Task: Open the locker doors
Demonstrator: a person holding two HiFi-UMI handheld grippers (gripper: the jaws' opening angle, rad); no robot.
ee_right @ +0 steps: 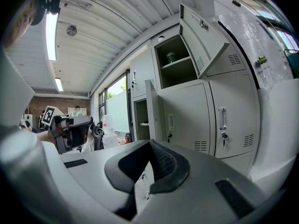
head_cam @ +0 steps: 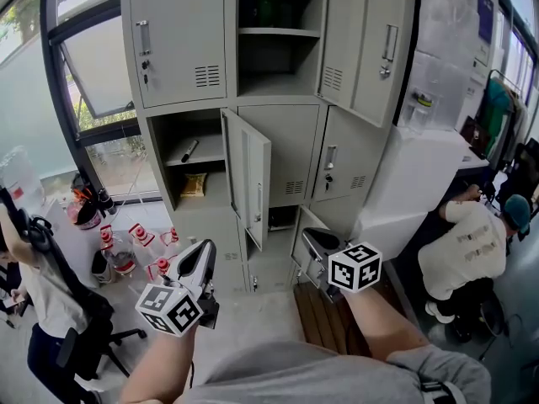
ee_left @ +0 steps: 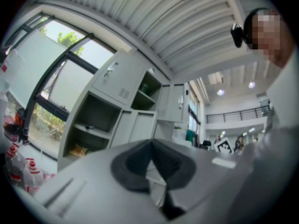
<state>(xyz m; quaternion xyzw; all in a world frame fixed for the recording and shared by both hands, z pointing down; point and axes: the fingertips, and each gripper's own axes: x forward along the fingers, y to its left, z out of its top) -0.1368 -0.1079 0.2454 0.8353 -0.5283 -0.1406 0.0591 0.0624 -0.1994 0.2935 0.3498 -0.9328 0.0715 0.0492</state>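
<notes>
Two doors open: the top middle door (ee_right: 202,40) stands swung out from its compartment, upper right in the right gripper view. The second-row left door (head_cam: 250,188) hangs out near the centre of the head view, with its shelves bared.
Three doors shut: the top left door (head_cam: 173,36), the second-row middle door (head_cam: 282,154) and the second-row right door (head_cam: 347,162) all sit flush.
Bottom row: partly hidden behind the swung door and the grippers, so I cannot tell which of these are open.
Task's thing: the locker cabinet (head_cam: 232,74) fills the upper middle of the head view, straight ahead of both grippers.
Progress: under way by my judgement, with at least three doors left to pull.
Left gripper (head_cam: 205,248): jaws together with nothing between them. It sits low and left of centre in the head view, apart from the cabinet and tilted a little upward.
Right gripper (head_cam: 312,240): jaws closed and empty, low and right of centre. It is just beside a bottom-row panel, and whether it touches that panel cannot be told.
Arms: both forearms reach up from the lower edge of the head view, side by side and aimed at the lower lockers.
</notes>
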